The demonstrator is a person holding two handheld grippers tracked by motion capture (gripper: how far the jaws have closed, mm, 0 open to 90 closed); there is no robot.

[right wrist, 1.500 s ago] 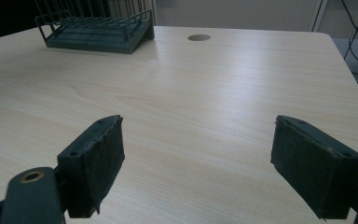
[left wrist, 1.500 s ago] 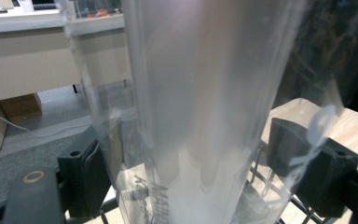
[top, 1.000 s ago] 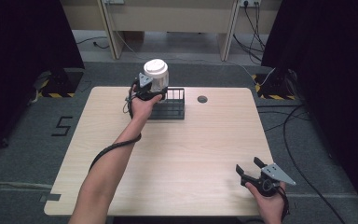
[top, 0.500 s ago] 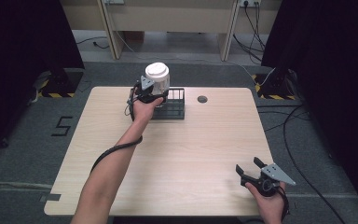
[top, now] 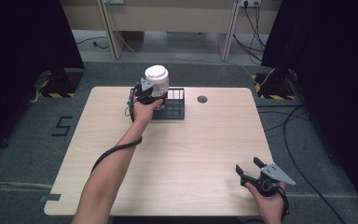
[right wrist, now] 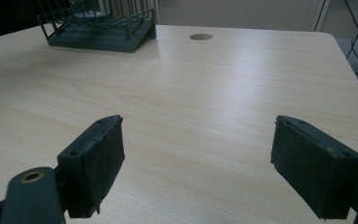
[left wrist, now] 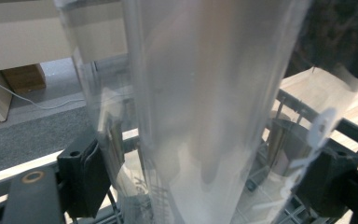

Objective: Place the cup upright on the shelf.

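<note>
Overhead, pale wooden table, grey carpet, dark curtains

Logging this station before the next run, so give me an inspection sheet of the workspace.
Surface: light wood table, round grommet hole near the far edge.
Job's things: clear cup stack with white lid held above black wire rack.
Clutter: nothing seen.
Grippers: left gripper shut on the cup stack; right gripper open over the near right corner.
Cables: loose leads on the floor at right.
Surroundings: grey carpet, wooden furniture beyond.
</note>
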